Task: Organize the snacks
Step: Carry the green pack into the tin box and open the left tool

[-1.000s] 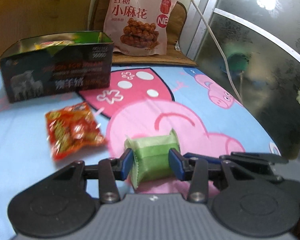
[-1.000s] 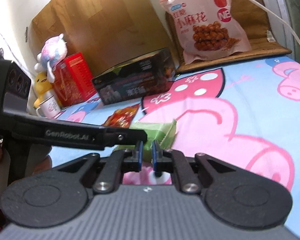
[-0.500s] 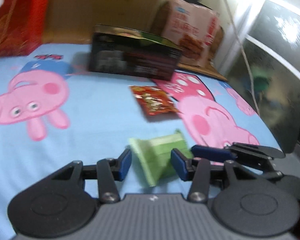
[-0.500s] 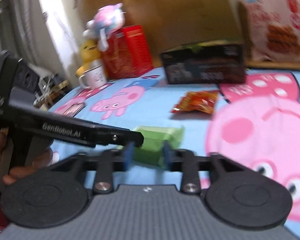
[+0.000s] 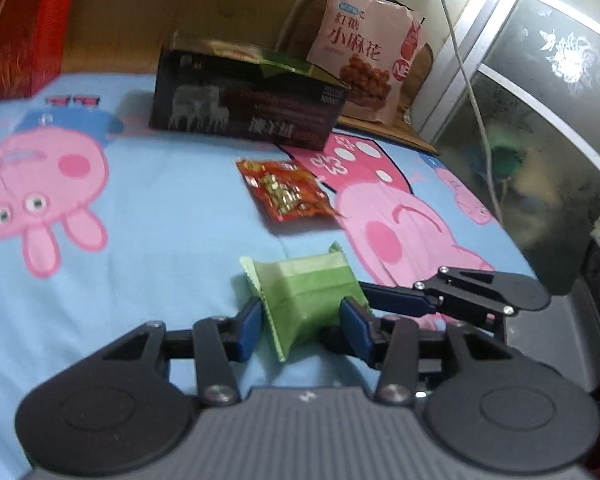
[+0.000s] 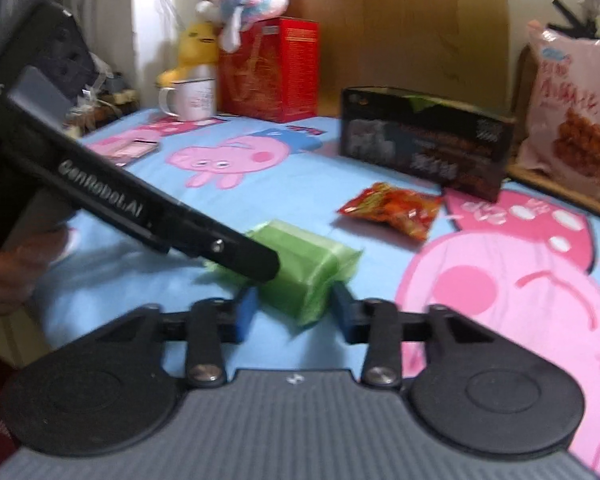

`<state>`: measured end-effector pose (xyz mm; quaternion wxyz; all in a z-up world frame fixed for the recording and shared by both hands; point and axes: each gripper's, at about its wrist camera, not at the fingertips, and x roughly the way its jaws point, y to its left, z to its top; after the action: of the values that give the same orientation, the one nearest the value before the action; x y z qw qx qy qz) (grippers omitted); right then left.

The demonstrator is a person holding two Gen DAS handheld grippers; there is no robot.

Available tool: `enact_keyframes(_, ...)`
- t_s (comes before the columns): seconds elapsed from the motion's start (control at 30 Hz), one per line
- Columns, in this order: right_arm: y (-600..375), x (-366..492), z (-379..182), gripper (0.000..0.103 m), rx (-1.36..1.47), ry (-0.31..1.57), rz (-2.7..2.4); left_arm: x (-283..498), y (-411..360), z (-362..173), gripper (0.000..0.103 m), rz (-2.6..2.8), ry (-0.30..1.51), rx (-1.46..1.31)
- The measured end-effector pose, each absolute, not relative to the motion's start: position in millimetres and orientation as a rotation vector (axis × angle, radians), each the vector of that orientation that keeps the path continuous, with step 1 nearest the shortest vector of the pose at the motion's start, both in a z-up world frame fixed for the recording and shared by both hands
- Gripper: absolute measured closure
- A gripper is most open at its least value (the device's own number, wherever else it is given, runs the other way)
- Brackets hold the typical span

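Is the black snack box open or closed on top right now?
Open. The black box shows its greenish inner wall and a raised flap at the top in both views. How full it is cannot be told.

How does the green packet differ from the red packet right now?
The green packet is plain and blocky, sitting between the left tool's fingers. The red packet is flat, printed and glossy, lying free closer to the black box. Both are small sealed snacks on the blue cartoon sheet.
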<state>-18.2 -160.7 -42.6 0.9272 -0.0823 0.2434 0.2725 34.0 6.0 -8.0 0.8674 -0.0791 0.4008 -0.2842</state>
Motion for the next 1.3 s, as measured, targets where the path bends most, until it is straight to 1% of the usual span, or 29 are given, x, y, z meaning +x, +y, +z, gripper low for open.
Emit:
enact_keyframes(0.03, -159, -17, -41, 0.068, -0.167, 0.486, 0.555, 37, 7, -4, 0.061, -0.589, 0.828, -0.169)
enact_keyframes(0.17, -157, -1, -22, 0.068, -0.147, 0.391, 0.544, 55, 14, 28, 0.061, -0.572, 0.738, -0.162)
enact_keyframes(0.33, -151, 48, 13, 0.068, -0.161, 0.259, 0.506, 106, 6, 71, 0.061, -0.527, 0.605, -0.109)
enact_keyframes(0.43, -155, 90, 27, 0.068, -0.126, 0.243, 0.477, 148, -4, 81, 0.061, -0.506, 0.588, -0.105)
enact_keyframes(0.53, -161, 129, 32, 0.068, -0.101, 0.259, 0.443, 189, -17, 78, 0.06, -0.486, 0.609, -0.117)
enact_keyframes(0.6, -166, 148, 30, 0.068, -0.082, 0.283, 0.422, 212, -27, 71, 0.058, -0.473, 0.632, -0.117)
enact_keyframes(0.63, -169, 158, 28, 0.066, -0.077, 0.299, 0.41, 224, -33, 65, 0.056, -0.468, 0.651, -0.116)
enact_keyframes(0.67, -171, 163, 26, 0.066, -0.075, 0.313, 0.401, 231, -39, 60, 0.051, -0.46, 0.67, -0.111)
enact_keyframes(0.7, -176, 171, 24, 0.061, -0.066, 0.325, 0.379, 238, -43, 55, 0.047, -0.451, 0.687, -0.108)
enact_keyframes(0.73, -180, 175, 22, 0.053, -0.056, 0.336, 0.359, 243, -46, 51, 0.041, -0.436, 0.686, -0.109)
enact_keyframes(0.77, -185, 177, 21, 0.053, -0.038, 0.341, 0.343, 245, -47, 49, 0.04, -0.421, 0.675, -0.108)
enact_keyframes(0.9, -210, 159, 21, 0.053, 0.027, 0.287, 0.277, 240, -37, 52, 0.04, -0.406, 0.648, -0.145)
enact_keyframes(1.07, -233, 122, 20, 0.053, 0.127, 0.263, 0.313, 205, -13, 65, 0.04, -0.419, 0.594, -0.185)
enact_keyframes(1.2, -238, 101, 4, 0.053, 0.167, 0.329, 0.367, 171, 4, 52, 0.04, -0.468, 0.632, -0.216)
enact_keyframes(1.27, -235, 97, -8, 0.054, 0.191, 0.388, 0.394, 156, 7, 37, 0.042, -0.491, 0.679, -0.234)
enact_keyframes(1.3, -233, 96, -14, 0.056, 0.2, 0.423, 0.404, 151, 7, 29, 0.043, -0.497, 0.706, -0.249)
